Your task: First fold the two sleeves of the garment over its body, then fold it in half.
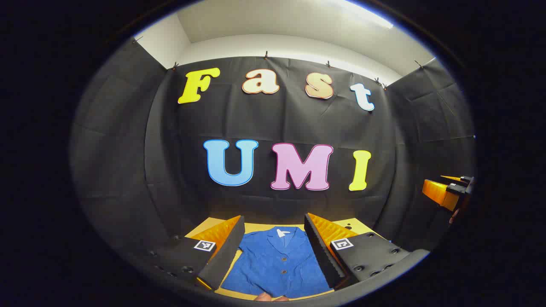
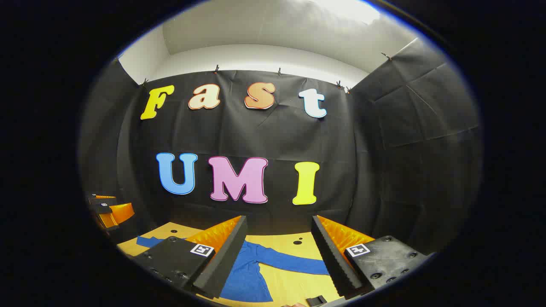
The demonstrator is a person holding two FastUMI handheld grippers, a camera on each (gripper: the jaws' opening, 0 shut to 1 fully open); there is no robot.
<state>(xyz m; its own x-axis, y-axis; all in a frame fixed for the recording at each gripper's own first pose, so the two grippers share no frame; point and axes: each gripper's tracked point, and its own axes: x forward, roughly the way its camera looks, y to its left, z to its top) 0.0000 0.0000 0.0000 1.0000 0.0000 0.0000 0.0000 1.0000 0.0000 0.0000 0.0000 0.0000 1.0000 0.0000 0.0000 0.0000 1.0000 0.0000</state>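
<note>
A blue buttoned shirt [image 1: 278,264] lies flat on the yellow table [image 1: 354,225], collar toward the far wall. My left gripper [image 1: 274,236] hangs open above its chest, nothing between the fingers. In the right gripper view the shirt's body [image 2: 245,279] and one sleeve [image 2: 294,262] stretch out to the right across the table [image 2: 294,234]. The other sleeve's tip [image 2: 147,241] pokes out at the left. My right gripper [image 2: 279,238] is open above that spread sleeve, holding nothing. The right gripper [image 1: 448,192] appears at the far right of the left gripper view, and the left gripper [image 2: 106,211] at the far left of the right gripper view.
Black cloth walls close the booth on three sides behind the table. Two small dark holes [image 2: 297,242] mark the tabletop beyond the sleeve. A small black object [image 2: 316,300] sits at the near table edge. A fingertip [image 1: 265,297] shows at the bottom of the left gripper view.
</note>
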